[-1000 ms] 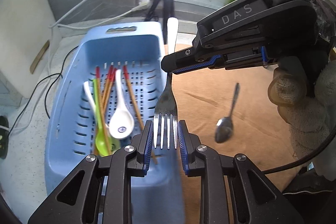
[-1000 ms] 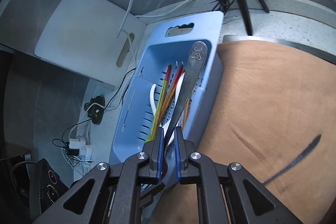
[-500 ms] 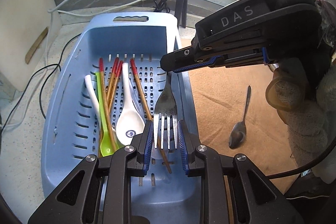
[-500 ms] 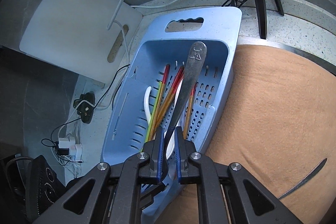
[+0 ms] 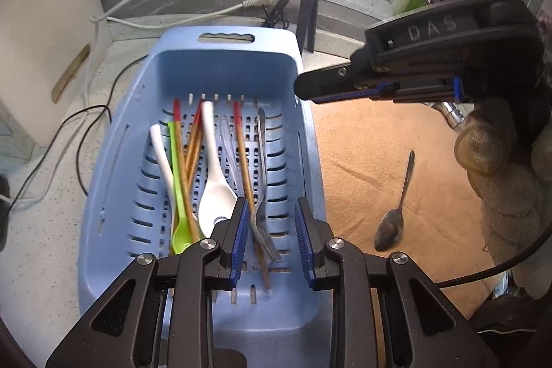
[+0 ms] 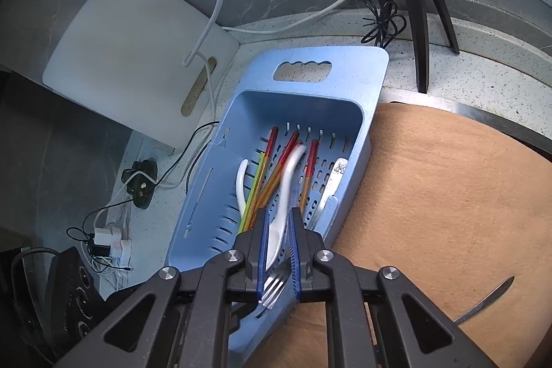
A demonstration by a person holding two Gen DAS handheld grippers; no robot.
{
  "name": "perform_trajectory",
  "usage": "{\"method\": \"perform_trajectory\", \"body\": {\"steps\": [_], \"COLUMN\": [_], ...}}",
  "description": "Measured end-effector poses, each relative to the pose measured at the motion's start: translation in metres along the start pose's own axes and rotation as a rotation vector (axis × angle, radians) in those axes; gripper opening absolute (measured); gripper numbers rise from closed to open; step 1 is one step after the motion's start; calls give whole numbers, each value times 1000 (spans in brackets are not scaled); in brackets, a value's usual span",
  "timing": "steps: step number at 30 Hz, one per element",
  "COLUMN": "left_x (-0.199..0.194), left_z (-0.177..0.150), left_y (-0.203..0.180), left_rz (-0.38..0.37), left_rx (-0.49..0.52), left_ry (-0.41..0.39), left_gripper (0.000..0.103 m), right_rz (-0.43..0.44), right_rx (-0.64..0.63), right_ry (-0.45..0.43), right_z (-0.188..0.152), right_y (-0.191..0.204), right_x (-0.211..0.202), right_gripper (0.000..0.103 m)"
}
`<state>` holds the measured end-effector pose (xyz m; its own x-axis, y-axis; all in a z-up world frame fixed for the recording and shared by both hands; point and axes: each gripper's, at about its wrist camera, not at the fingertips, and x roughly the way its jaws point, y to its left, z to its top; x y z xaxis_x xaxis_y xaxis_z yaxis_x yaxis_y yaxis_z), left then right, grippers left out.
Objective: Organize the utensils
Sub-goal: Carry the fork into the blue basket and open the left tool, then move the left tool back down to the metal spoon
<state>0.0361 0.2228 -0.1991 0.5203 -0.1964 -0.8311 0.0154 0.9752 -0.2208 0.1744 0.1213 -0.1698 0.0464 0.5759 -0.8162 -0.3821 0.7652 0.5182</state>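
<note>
Left gripper (image 5: 270, 235): fingers parted, empty, above metal fork (image 5: 261, 192) lying in blue slotted plastic basket (image 5: 114, 181) | Right gripper (image 6: 278, 250): fingers apart, empty | Risk: left fingers snagging fork tines; steel spoon (image 5: 396, 209) remains right on orange cloth (image 5: 362, 161).

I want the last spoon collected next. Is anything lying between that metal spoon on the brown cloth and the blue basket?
Nothing visible does. The metal spoon lies alone on the brown cloth, with only bare cloth between it and the blue basket. The open right gripper hangs above that stretch, not on it.
</note>
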Motion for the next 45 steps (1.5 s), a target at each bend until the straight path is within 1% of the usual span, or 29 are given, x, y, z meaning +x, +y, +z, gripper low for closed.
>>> {"method": "perform_trajectory", "body": {"steps": [3,5,7,15,24,26,28,30,32,33,34,35,38,42,45], "left_x": [-7,-11,-15,-27,-37,-37,-35,-33,-29,-27,-23,-20,-8,16,28], "left_z": [-1,-2,-3,-5,-12,-14,-16,-17,-20,-21,-23,-24,-31,-37,-36], "left_y": [-3,-7,-11,-33,-61,-67,-73,-80,-88,-91,-95,-100,-116,-135,-143], "left_rz": [16,24,28,55,70,65,62,54,41,34,26,19,-8,-13,-20], "left_rx": [10,16,18,52,75,74,75,76,81,83,86,89,109,156,179], "left_ry": [-10,-16,-22,-44,-68,-66,-64,-61,-56,-51,-43,-37,-9,44,72], "left_gripper": [25,25,25,25,25,25,25,25,25,28,30,33,33,38,38], "right_rz": [8,9,9,7,-40,-39,-32,-42,-73,-80,-84,-90,-98,-132,-140], "right_rx": [5,1,1,-12,-72,-89,-101,-114,-138,-145,-149,-150,-156,-124,-94], "right_ry": [-3,-6,-10,-28,-79,-92,-107,-127,-159,-168,-179,-186,-149,-104,-77], "right_z": [-2,-4,-5,-15,-33,-38,-45,-51,-57,-59,-61,-63,-66,-74,-81], "right_y": [-1,-2,-3,-7,-22,-28,-36,-43,-52,-54,-59,-66,-80,-98,-109], "right_x": [-4,-8,-11,-28,-55,-62,-71,-78,-87,-90,-94,-98,-101,-100,-96], "right_gripper": [12,14,18,23,29,34,44,48,50,54,60,63,64,64,64]}}
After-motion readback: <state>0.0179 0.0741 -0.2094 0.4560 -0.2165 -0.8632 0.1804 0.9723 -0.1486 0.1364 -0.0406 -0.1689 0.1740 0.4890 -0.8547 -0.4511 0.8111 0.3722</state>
